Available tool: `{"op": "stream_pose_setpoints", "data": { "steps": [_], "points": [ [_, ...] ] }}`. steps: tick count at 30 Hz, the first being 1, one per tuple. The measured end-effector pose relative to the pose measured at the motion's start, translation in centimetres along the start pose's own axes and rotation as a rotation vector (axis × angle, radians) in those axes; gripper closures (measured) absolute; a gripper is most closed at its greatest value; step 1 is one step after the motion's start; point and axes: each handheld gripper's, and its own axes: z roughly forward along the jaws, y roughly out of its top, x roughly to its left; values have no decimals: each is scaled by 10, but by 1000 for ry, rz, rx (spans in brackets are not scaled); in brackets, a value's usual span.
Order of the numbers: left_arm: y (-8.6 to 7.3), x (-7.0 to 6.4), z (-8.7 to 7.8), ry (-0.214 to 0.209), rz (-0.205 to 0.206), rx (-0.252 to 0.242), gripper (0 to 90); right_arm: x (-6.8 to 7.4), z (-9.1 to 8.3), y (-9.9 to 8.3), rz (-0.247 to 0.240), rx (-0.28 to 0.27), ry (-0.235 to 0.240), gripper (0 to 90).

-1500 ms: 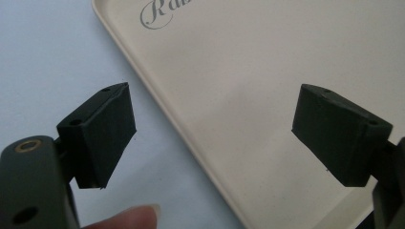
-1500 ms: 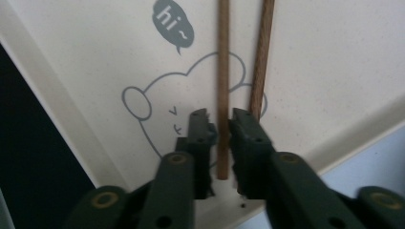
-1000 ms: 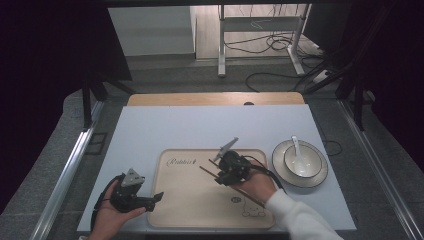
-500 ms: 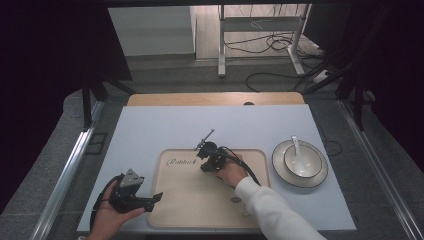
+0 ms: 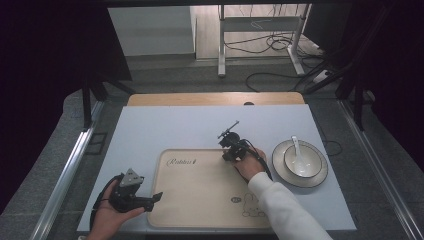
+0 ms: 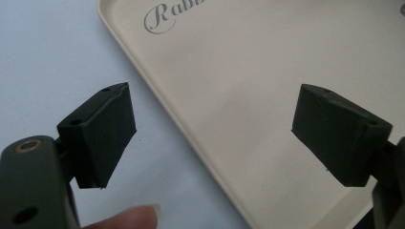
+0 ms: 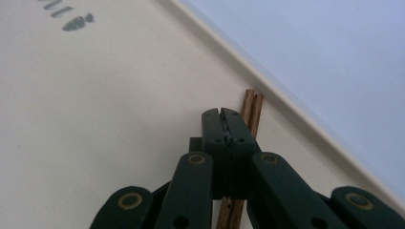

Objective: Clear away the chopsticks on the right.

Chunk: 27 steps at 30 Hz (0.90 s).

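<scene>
Pale blue tabletop (image 5: 150, 130) across the middle of the high view, dark floor and cables beyond it at the top.

Beige tray (image 5: 200, 190) in the lower centre of that frame, script lettering at its upper left corner and a small rabbit print at its lower right.

Grey plate (image 5: 280, 170) just right of the tray, white bowl (image 5: 300, 161) on it, white spoon (image 5: 297, 150) resting in the bowl.

Left hand-held gripper (image 5: 155, 197) at the lower left of the high view, held in a hand at the tray's left edge. In the left gripper view (image 6: 212, 136), jaws wide apart, nothing between them, tray rim running diagonally under the gap; a fingertip at the bottom edge.

Right hand-held gripper (image 5: 223, 134) at the tray's upper right corner, white sleeve (image 5: 285, 210) rising from the bottom of the frame. In the right gripper view (image 7: 223, 112), jaws pressed together, closed on a pair of brown chopsticks (image 7: 252, 107) lying just inside the tray rim, their tips poking past the jaws.
</scene>
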Motion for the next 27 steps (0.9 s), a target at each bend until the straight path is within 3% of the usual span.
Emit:
{"op": "stream_pose_setpoints", "data": {
  "steps": [3, 10, 15, 20, 27],
  "points": [
    [0, 0, 0, 0, 0, 1, 151, -4, -2, -3, 13, 2, -10, 891],
    [0, 0, 0, -3, 3, -2, 151, -21, -14, -22, 66, 26, -109, 893],
    [1, 0, 0, -4, 7, 0, 151, -27, -20, -33, 110, 37, -160, 894],
    [1, 0, 0, -5, 7, 1, 151, -29, -24, -40, 119, 55, -202, 894],
    [1, -1, 1, -5, 8, 3, 151, -33, -30, -48, 123, 33, -200, 893]
  ]
}}
